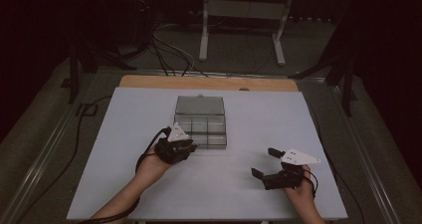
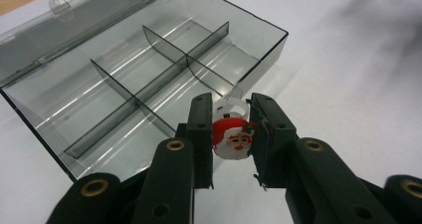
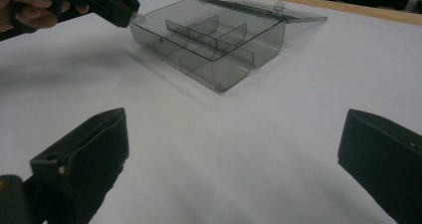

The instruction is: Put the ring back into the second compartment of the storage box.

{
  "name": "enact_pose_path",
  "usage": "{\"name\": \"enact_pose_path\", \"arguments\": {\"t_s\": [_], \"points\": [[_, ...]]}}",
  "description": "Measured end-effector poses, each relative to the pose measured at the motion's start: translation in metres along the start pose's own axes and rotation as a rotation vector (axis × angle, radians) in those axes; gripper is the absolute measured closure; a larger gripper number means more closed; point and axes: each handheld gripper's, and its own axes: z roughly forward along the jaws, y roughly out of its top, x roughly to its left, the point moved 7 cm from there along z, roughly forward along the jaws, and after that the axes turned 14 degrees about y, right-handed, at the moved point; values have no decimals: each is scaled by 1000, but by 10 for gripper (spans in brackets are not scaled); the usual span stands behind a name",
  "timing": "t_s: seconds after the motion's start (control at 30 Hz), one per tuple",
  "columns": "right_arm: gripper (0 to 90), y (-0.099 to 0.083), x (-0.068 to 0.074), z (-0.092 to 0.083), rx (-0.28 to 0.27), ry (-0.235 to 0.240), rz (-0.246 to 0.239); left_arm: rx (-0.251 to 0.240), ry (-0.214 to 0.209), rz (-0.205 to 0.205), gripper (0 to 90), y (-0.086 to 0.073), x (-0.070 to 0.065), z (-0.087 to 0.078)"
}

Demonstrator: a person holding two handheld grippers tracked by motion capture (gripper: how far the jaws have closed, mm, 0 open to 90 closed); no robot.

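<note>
A clear grey compartment box (image 1: 200, 124) lies open in the middle of the white table, its lid (image 1: 199, 105) folded flat behind it. Dividers split the box (image 2: 149, 74) into several empty cells. My left gripper (image 2: 231, 134) is shut on a small Santa Claus ring (image 2: 233, 138), its white band pointing towards the box's near edge. In the high view the left gripper (image 1: 185, 145) hovers at the box's front left corner. My right gripper (image 1: 264, 163) stands open over bare table at the front right, nothing between its jaws. The box (image 3: 209, 40) lies ahead of it.
The white table top (image 1: 124, 174) ends in a wooden strip (image 1: 149, 81) at the far side. Cables (image 1: 169, 55) and a white stand (image 1: 244, 15) sit on the floor beyond. Metal rails run along both sides of the table.
</note>
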Motion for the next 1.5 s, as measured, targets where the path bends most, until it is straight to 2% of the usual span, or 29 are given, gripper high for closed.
{"name": "enact_pose_path", "arguments": {"t_s": [0.37, 0.87, 1.1, 1.2, 1.5], "points": [[0, 0, 0, 0, 0, 0, 0, -2, -5, -10, 740, 11, 8, 5], [0, 0, 0, 0, 1, 3, 3, -3, -12, 6, 740, 27, 12, 13], [0, 0, 0, 0, 0, 2, 3, -7, -16, 1, 740, 36, 16, 16], [0, 0, 0, 0, -2, 1, 0, 9, -31, 0, 740, 38, 16, 19], [0, 0, 0, 0, -1, 2, 1, 22, -28, -4, 739, 44, 18, 30]]}}
